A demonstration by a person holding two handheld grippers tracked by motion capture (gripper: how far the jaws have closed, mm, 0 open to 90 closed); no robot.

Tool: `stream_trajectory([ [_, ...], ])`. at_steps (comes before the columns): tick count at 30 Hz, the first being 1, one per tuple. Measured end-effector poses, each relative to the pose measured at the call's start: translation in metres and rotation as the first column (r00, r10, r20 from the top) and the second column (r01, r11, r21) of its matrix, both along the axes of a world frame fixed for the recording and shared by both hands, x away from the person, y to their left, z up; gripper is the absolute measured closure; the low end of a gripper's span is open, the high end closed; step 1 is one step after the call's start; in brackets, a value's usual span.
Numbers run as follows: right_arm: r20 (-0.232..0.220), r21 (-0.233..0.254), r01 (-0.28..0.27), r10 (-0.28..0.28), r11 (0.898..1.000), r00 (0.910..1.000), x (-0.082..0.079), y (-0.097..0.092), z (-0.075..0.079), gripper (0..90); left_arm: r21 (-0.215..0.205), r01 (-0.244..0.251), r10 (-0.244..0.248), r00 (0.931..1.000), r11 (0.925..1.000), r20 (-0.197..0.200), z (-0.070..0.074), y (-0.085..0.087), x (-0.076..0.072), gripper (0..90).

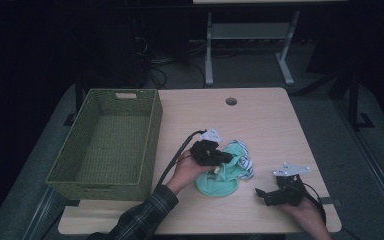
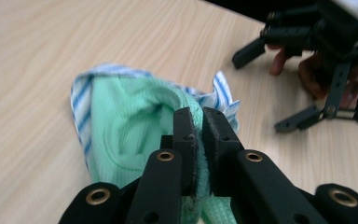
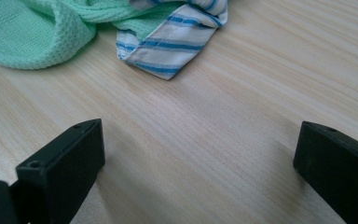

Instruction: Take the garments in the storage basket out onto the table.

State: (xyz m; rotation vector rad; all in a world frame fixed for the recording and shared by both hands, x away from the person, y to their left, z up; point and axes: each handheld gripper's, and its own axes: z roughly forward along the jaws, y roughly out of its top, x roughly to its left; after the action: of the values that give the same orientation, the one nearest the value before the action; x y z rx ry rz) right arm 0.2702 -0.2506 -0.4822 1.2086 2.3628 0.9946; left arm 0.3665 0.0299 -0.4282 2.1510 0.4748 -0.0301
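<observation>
Dim floor and the legs of another desk lie beyond a pale wood-grain bench (image 1: 275, 125) with a round cable hole (image 1: 231, 101) near its far edge at twelve o'clock. At nine o'clock on the bench sits an open green woven basket (image 1: 150, 145), its near-left corner reaching past the bench edge.

Near the bench's middle, a little toward six o'clock, lies a rumpled mint-green knit cloth (image 1: 219, 184) bunched together with a white cloth with blue stripes (image 1: 245, 162), which shows at the heap's three o'clock side. In the right gripper view a striped corner (image 3: 168, 51) lies flat on the wood beside the green knit (image 3: 32, 32).

The left gripper (image 1: 223, 161), held by a hand (image 1: 187, 172) in a plaid sleeve, sits at the heap's nine o'clock edge. In the left gripper view its fingers (image 2: 185, 140) stand nearly together, clamped on a fold of the green knit (image 2: 121, 135), which shows squeezed in the narrow gap between them.

The right gripper (image 1: 259, 192) rests low at four o'clock from the heap, apart from the cloths. Its fingers (image 3: 65, 168) stand wide apart over bare wood with nothing between them.
</observation>
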Motion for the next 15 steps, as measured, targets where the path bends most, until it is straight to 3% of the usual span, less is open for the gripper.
stream_trajectory([
  [2,0.0,0.0,0.0,0.0,1.0,1.0,0.0,0.0,0.0,1.4,0.018,0.001,0.0,1.0,0.9998,-0.01,-0.004,0.003,-0.001,80.5],
  [8,0.001,0.0,0.0,0.0,1.0,1.0,0.0,0.0,0.0,1.5,0.02,-0.016,0.017,0.9994,0.9997,-0.029,-0.001,0.016,-0.003,57.6],
  [15,0.0,0.0,0.0,0.0,1.0,1.0,0.0,0.0,0.0,1.5,0.021,-0.049,0.048,0.9987,0.9986,0.014,0.014,0.028,-0.009,44.2],
])
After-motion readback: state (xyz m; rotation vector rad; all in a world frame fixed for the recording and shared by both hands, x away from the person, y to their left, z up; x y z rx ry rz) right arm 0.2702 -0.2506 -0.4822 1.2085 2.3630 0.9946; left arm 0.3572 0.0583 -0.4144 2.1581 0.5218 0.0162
